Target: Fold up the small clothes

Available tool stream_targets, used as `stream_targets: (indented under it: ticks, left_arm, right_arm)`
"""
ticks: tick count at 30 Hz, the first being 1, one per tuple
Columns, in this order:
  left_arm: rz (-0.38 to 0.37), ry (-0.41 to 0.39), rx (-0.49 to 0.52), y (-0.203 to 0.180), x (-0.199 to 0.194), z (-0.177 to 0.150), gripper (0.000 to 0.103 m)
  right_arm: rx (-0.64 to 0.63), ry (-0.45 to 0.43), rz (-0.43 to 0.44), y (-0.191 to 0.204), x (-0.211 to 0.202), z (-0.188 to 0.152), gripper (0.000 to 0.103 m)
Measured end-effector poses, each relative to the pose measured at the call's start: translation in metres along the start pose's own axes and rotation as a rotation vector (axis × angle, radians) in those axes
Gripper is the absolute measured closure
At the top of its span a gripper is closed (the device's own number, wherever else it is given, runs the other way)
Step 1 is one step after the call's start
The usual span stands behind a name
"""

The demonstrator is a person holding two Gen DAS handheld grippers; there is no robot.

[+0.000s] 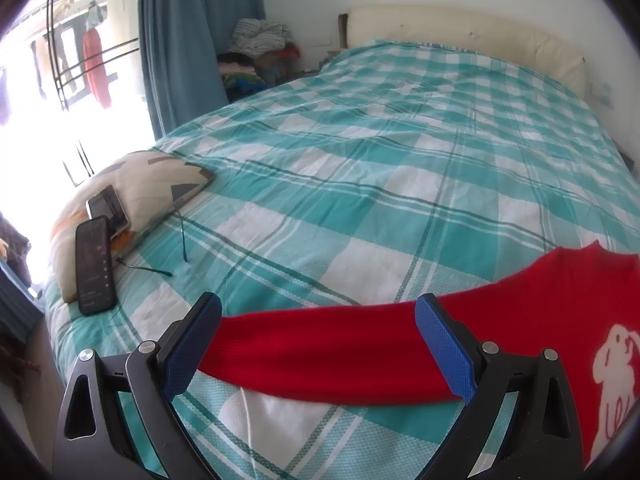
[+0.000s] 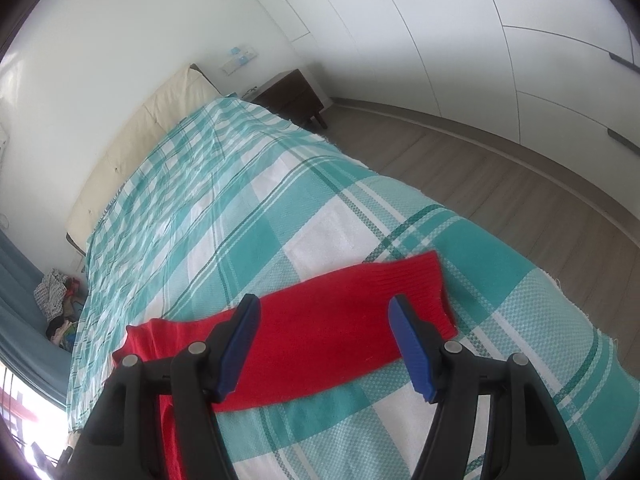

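A small red sweater [image 1: 520, 320] with a white animal print lies flat on the teal checked bedspread [image 1: 360, 160], sleeves spread out. In the left wrist view its left sleeve [image 1: 320, 344] runs between the blue pads of my left gripper [image 1: 318, 344], which is open above it. In the right wrist view the other sleeve [image 2: 340, 320], with a ribbed cuff [image 2: 424, 284], lies between the pads of my right gripper [image 2: 324, 344], also open. Neither gripper holds cloth.
A patterned pillow [image 1: 132, 196] with two phones [image 1: 96, 264] and a cable lies at the bed's left edge. A clothes pile [image 1: 260, 48] sits by the blue curtain. The bed's right edge [image 2: 560, 280] drops to a wood floor; a dark nightstand [image 2: 292, 96] stands beyond.
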State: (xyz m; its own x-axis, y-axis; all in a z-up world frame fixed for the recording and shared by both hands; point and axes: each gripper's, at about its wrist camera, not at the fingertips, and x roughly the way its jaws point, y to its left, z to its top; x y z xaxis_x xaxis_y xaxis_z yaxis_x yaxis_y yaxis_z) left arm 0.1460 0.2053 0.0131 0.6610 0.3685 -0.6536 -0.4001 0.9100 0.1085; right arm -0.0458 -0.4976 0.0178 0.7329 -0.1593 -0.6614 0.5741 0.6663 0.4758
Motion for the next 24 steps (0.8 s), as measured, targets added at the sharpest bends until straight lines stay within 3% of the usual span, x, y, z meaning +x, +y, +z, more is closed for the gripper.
stream_targets:
  ticks: [24]
  left_arm:
    - [0.004,0.008,0.001,0.0015,0.0007,0.0004,0.005]
  right_arm:
    - [-0.025,0.001,-0.007,0.004,-0.0004,-0.0016,0.037]
